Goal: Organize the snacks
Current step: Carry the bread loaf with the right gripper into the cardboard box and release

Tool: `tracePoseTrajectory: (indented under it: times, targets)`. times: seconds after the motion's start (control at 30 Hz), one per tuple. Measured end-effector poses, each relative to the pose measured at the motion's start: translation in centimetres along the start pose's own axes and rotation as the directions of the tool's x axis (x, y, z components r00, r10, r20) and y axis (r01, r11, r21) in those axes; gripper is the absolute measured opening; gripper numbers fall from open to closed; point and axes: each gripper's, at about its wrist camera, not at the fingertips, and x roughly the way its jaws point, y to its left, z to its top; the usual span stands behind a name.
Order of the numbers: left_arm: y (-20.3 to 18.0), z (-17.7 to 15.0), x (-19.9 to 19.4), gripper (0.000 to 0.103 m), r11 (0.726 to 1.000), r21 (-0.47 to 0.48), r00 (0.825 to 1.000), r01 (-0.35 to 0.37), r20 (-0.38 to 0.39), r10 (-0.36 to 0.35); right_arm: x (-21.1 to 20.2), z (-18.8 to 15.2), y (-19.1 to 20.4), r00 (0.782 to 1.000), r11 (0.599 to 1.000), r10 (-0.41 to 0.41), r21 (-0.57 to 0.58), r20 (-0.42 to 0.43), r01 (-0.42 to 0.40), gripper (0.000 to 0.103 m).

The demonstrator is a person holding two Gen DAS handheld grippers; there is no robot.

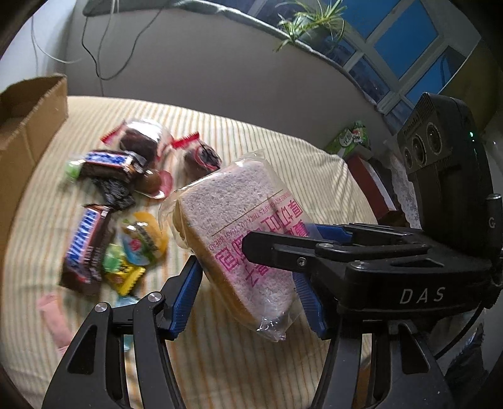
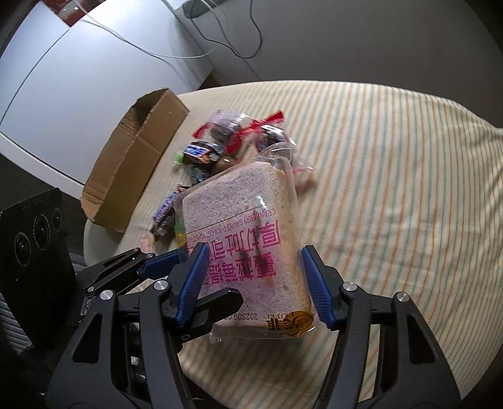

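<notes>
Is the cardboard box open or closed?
Open: the cardboard box has its top uncovered, bare inner walls showing. Its contents cannot be seen.

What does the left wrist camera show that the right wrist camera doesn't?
Only the left wrist view shows the window, the green potted plant and the green carton. Only the right wrist view shows the white cabinet panel. Both share the clear-wrapped toast bread packet held between both grippers, left gripper and right gripper, the brown cardboard box and the striped sheet.
</notes>
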Motion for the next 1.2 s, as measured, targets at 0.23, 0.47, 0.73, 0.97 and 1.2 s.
tracePoseTrajectory:
  times: [0.23, 0.47, 0.73, 0.97, 1.2]
  targets:
    - [1.4, 0.3, -3.2, 0.059, 1.0, 0.002, 0.997, -0.031, 0.064, 0.03, -0.5, 1.0, 3.5, 1.0, 0.998, 0.011, -0.054, 0.023, -0.01, 0.063]
    - [3.6, 0.5, -6.8, 0.059, 0.998, -0.013, 0.989, -0.068, 0.133, 0.069, -0.4, 2.5, 7.6, 0.999, 0.993, 0.029, -0.119, 0.038, -0.025, 0.063]
    - [6.8, 0.9, -10.0, 0.059, 0.992, -0.05, 0.972, -0.116, 0.198, 0.124, 0.8, 4.2, 12.8, 0.997, 0.982, 0.055, -0.183, 0.047, -0.045, 0.063]
    - [10.6, 1.8, -12.7, 0.059, 0.983, -0.098, 0.955, -0.158, 0.236, 0.177, 2.8, 6.0, 17.1, 0.995, 0.971, 0.091, -0.224, 0.038, -0.08, 0.063]
    - [14.3, 2.3, -14.4, 0.059, 0.968, -0.156, 0.939, -0.195, 0.255, 0.23, 5.3, 7.8, 20.8, 0.992, 0.957, 0.123, -0.267, 0.013, -0.115, 0.063]
